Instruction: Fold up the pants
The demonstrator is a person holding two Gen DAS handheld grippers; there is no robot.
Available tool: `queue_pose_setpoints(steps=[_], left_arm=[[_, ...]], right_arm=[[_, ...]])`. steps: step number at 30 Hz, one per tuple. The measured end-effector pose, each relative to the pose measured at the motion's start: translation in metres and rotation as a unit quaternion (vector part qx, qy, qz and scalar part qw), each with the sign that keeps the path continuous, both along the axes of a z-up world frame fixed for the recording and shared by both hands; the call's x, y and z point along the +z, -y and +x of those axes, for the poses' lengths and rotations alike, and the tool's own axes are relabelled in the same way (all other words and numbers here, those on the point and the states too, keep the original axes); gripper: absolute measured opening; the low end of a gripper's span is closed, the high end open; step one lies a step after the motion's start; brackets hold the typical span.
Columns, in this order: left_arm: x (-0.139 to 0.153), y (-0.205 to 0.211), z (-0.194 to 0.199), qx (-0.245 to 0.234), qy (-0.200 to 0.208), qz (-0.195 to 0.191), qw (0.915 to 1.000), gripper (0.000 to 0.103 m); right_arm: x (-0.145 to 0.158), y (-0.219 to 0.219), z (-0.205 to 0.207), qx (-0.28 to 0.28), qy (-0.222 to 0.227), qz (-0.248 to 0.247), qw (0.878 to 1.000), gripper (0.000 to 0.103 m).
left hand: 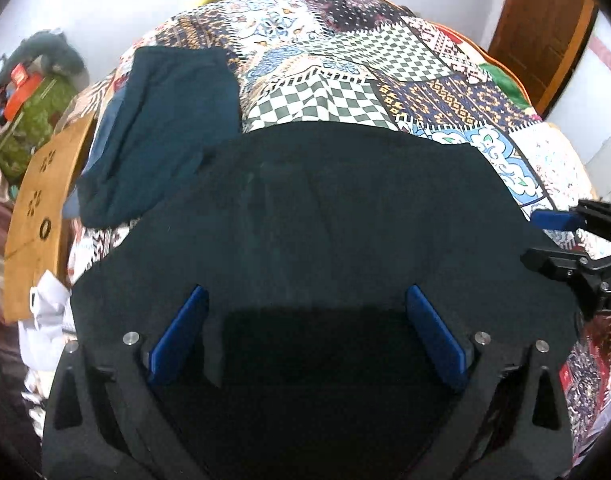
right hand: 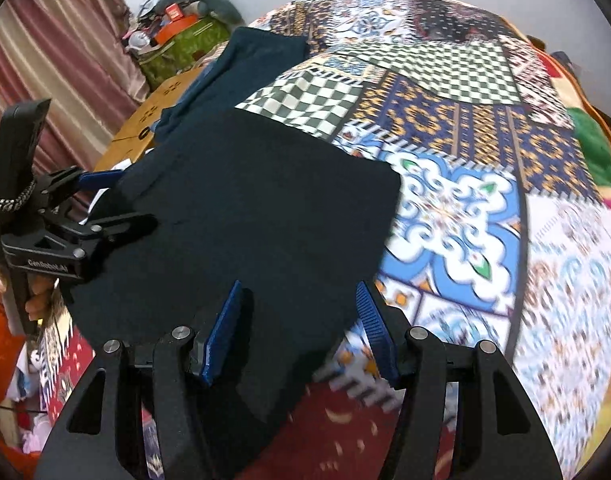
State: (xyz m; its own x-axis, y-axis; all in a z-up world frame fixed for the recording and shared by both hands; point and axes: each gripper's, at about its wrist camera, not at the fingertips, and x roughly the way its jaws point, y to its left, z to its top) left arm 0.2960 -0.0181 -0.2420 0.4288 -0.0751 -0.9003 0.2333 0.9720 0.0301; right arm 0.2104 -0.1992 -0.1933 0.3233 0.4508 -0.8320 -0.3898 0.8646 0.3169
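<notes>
Black pants (left hand: pixel 325 216) lie spread flat on a patchwork bedspread (left hand: pixel 345 60), their near end hanging over the bed's front edge. My left gripper (left hand: pixel 305 300) is open just above the pants' near part, blue pads apart, holding nothing. My right gripper (right hand: pixel 301 296) is open over the pants' (right hand: pixel 245 208) near right corner, empty. The right gripper also shows at the right edge of the left wrist view (left hand: pixel 545 236). The left gripper shows at the left of the right wrist view (right hand: pixel 117 200).
A folded dark teal garment (left hand: pixel 161 128) lies at the bed's far left, touching the pants. A wooden board (left hand: pixel 37 216) stands left of the bed. Clutter with a green bag (left hand: pixel 33 120) sits beyond it. A wooden door (left hand: pixel 545 28) is at the far right.
</notes>
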Motion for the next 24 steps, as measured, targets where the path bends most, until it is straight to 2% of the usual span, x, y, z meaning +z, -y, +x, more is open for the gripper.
queue_pose_setpoints(steps=[3,8,13,18,24], left_arm=[[0.003,-0.009,-0.011,0.016,0.009,-0.012,0.9998,0.101],[0.014,-0.020,-0.031,0.031,0.036,-0.005,0.9988,0.101],[0.025,-0.041,-0.049,0.065,0.060,-0.025,0.9958,0.101],[0.048,-0.074,-0.070,0.116,0.109,-0.015,0.9871,0.101],[0.076,-0.129,-0.096,0.182,0.159,-0.047,0.9693,0.101]], right_arm=[[0.002,0.009,-0.009,-0.015,-0.004,0.002,1.000,0.055],[0.005,0.019,-0.024,-0.036,-0.002,-0.005,0.999,0.058],[0.012,0.021,-0.031,-0.053,0.003,-0.012,0.999,0.059],[0.034,0.015,-0.035,-0.056,0.033,-0.008,0.998,0.059],[0.064,-0.014,-0.032,-0.038,0.079,0.005,0.996,0.062]])
